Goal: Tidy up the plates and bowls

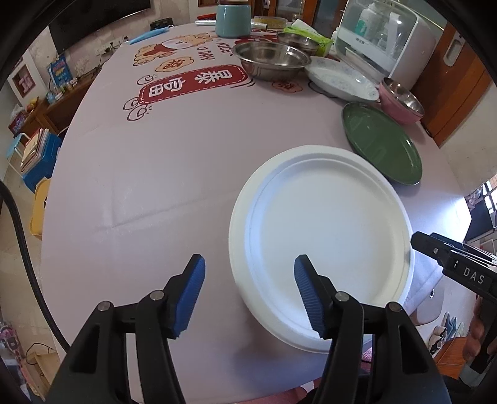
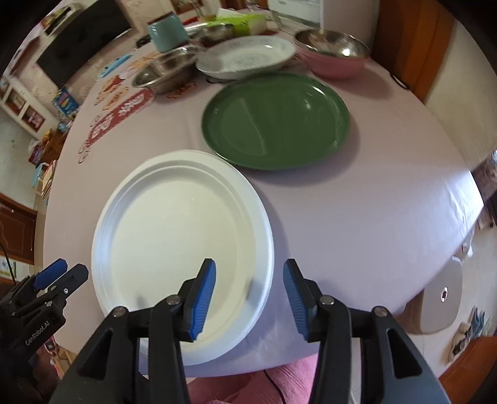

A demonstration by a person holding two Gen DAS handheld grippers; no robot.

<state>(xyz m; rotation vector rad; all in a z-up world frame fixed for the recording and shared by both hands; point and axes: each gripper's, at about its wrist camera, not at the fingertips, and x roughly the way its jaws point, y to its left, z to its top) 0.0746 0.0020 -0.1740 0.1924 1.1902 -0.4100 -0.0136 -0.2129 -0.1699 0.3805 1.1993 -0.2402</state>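
A white plate (image 2: 183,248) lies flat at lower centre of the counter (image 2: 357,217), with a green plate (image 2: 276,121) just beyond it at upper right. The left gripper (image 1: 250,295) and right gripper (image 2: 250,298) hover over its opposite rims, jaws partly open, holding nothing. The white plate seems just set down; next likely comes picking up another dish to stack.

We see a teal canister (image 1: 233,20) standing at the far edge of the table (image 1: 155,174), a green packet (image 1: 307,37) beside it, and a white appliance with a clear dome (image 1: 385,40) further right.
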